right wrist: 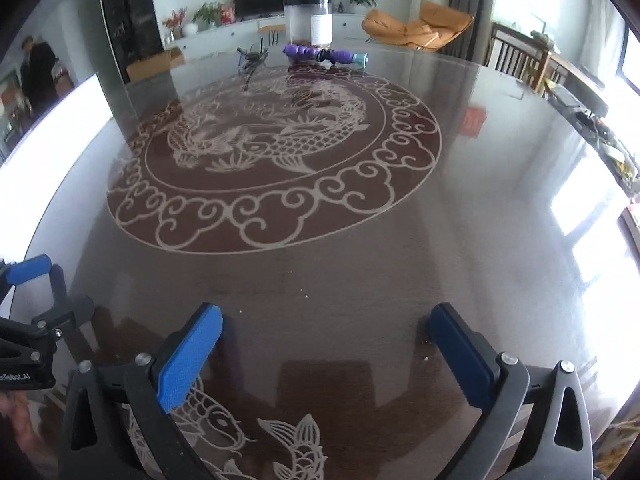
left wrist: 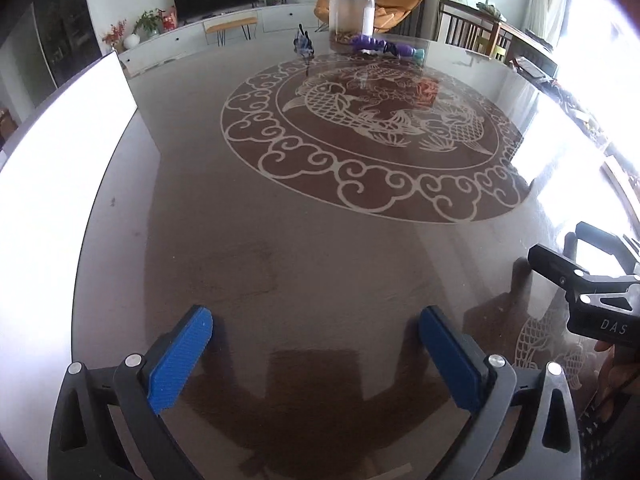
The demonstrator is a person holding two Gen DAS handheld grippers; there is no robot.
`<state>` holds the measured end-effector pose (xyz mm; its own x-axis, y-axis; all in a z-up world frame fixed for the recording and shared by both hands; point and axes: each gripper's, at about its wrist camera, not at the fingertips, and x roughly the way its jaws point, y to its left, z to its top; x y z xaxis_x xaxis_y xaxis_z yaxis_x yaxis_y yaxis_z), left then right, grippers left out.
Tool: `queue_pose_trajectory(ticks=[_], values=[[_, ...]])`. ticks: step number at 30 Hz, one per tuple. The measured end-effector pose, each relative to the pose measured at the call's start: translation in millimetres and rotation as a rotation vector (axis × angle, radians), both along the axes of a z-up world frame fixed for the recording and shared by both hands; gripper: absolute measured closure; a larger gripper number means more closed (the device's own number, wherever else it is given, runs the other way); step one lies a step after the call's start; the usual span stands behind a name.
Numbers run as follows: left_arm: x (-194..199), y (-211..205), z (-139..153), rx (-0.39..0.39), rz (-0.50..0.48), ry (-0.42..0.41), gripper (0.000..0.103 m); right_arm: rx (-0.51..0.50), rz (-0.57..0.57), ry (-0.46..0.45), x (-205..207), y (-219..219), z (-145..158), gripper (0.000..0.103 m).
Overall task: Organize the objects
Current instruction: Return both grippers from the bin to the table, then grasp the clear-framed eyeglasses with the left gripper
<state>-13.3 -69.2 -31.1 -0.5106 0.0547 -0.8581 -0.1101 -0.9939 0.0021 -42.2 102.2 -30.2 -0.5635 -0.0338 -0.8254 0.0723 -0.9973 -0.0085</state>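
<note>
A purple segmented toy with a teal end (left wrist: pixel 384 47) (right wrist: pixel 325 54) lies at the far side of the round glass table (left wrist: pixel 320 248) (right wrist: pixel 360 272). A clear plastic jar with a black lid (left wrist: pixel 351 12) (right wrist: pixel 308 20) stands just behind it. A small dark spiky toy (left wrist: pixel 303 43) (right wrist: pixel 251 56) sits to the left of the purple one. My left gripper (left wrist: pixel 316 332) is open and empty, low over the near table edge. My right gripper (right wrist: pixel 324 332) is open and empty too. Both are far from the objects.
The table top carries a round fish and cloud pattern (left wrist: pixel 368 132) (right wrist: pixel 276 148). The right gripper's body shows at the right edge of the left wrist view (left wrist: pixel 592 292). Chairs (right wrist: pixel 516 60), an orange armchair (right wrist: pixel 416 26) and a TV cabinet (left wrist: pixel 216 28) stand beyond the table.
</note>
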Motion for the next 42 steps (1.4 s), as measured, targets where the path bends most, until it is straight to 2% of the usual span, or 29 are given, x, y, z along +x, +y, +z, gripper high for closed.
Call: queue_pose_trajectory(ticks=[9, 14, 17, 21, 23, 26, 30, 37, 42], values=[[-7, -1, -13, 0.002, 0.000, 0.015, 0.000, -0.001, 0.001, 0.008, 1, 2, -2, 0.000], [-22, 0, -11, -0.002, -0.030, -0.024, 0.000, 0.000, 0.001, 0.009, 1, 2, -3, 0.000], [-56, -5, -10, -0.004, -0.045, -0.055, 0.000, 0.004, 0.014, -0.011, -2, 2, -2, 0.000], [-104, -14, -9, -0.002, -0.009, -0.062, 0.000, 0.015, 0.110, -0.087, -25, 6, 0, 0.000], [-123, -15, -9, -0.003, 0.000, -0.066, 0.000, 0.018, 0.128, -0.096, -41, 13, -1, 0.000], [-151, -12, -9, -0.006, 0.005, -0.079, 0.000, 0.015, 0.133, -0.072, -68, 26, -1, 0.000], [-193, -4, -8, -0.006, -0.024, -0.093, 0.000, 0.009, 0.078, -0.028, -101, 40, -2, 0.000], [-301, 7, -7, 0.002, -0.046, -0.076, 0.000, 0.008, 0.048, -0.008, -107, 42, -2, 0.000], [-379, 12, -5, -0.002, 0.018, -0.111, 0.000, 0.007, 0.047, -0.006, -106, 42, -3, 0.000]])
